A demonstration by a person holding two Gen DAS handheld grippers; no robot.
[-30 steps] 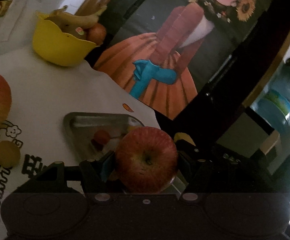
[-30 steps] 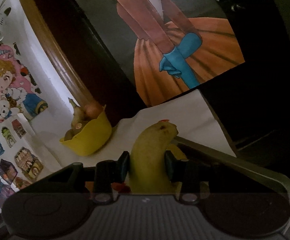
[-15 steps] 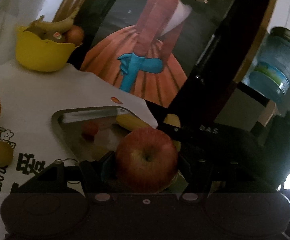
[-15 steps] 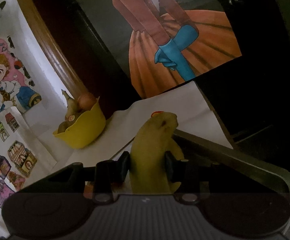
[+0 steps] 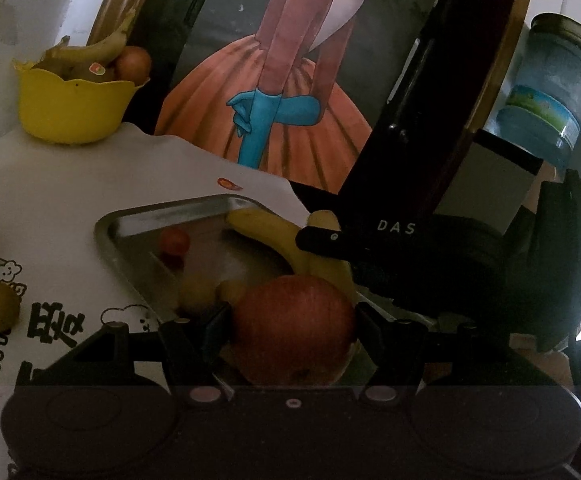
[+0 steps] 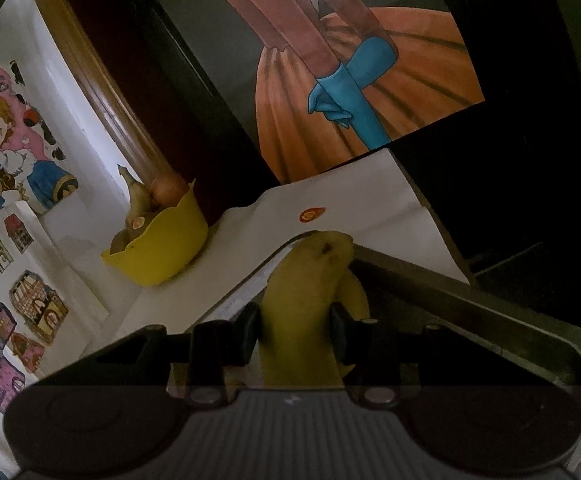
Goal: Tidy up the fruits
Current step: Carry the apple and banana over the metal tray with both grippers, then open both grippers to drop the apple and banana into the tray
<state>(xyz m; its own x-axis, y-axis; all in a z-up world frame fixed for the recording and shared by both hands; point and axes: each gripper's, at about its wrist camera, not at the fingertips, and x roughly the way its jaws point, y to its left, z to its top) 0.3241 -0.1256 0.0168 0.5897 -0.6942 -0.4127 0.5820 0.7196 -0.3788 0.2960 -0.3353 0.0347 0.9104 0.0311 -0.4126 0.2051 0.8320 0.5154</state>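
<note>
Between the left gripper's (image 5: 294,332) jaws an apple (image 5: 294,328) is clamped, above the tray (image 5: 138,220). A banana (image 6: 302,300) is pinched between the right gripper's (image 6: 294,332) jaws.

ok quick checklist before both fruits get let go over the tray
1. Left gripper jaws closed on the red apple: ok.
2. Right gripper jaws closed on the yellow banana: ok.
3. Apple over the steel tray: ok.
4. Banana touching the tray floor: cannot tell.
5. Apple clear of the right gripper: ok, narrowly.
</note>
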